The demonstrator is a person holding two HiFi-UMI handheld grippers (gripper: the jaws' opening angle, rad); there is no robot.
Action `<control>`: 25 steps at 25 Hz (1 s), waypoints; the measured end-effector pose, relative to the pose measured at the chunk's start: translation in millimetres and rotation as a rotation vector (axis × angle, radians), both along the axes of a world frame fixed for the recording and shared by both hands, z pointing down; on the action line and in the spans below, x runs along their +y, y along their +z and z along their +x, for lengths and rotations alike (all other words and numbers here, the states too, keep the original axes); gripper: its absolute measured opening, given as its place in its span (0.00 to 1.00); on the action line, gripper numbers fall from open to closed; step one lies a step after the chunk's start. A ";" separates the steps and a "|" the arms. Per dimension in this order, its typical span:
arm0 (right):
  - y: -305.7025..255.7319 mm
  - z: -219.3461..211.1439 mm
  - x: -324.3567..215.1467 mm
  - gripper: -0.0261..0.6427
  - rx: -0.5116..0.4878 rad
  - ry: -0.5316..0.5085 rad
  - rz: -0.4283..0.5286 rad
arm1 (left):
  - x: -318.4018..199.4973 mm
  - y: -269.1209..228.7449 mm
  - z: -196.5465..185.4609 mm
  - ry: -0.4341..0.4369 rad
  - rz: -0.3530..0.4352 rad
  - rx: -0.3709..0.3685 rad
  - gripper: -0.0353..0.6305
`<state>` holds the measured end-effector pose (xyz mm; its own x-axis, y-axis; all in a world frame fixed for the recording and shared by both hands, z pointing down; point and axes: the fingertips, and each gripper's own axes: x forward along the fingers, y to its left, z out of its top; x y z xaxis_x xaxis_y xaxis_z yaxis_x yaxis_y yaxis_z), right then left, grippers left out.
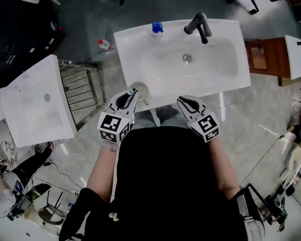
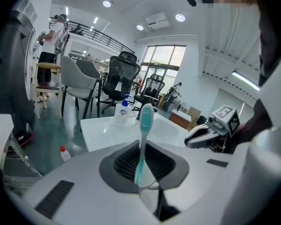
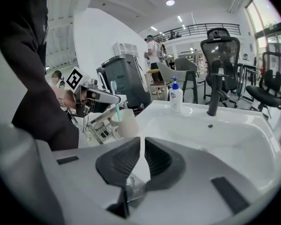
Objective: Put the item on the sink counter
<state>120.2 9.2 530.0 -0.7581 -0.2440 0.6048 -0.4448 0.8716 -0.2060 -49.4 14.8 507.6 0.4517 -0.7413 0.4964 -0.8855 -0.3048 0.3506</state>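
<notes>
Left gripper (image 1: 129, 97) clamps toothbrush (image 2: 143, 144) along its jaws, head pointing outward.

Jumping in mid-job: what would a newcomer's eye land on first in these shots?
A teal toothbrush stands upright between the closed left tongs, with a white cup just below them at the front left corner of the white sink. The right tongs are shut and empty at the sink's front edge. A black faucet and a blue-capped soap bottle sit at its back.
</notes>
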 end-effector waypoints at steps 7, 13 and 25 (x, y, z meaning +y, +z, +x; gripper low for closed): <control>-1.2 9.1 5.8 0.11 0.031 0.075 0.007 | 2.4 22.8 10.3 0.102 -0.038 0.019 0.12; -2.2 11.8 7.5 0.11 0.041 0.122 0.011 | -6.2 25.2 12.9 0.160 -0.006 -0.006 0.12; -9.5 10.3 6.8 0.11 0.053 0.196 0.032 | -19.7 32.0 4.2 0.209 0.024 -0.038 0.12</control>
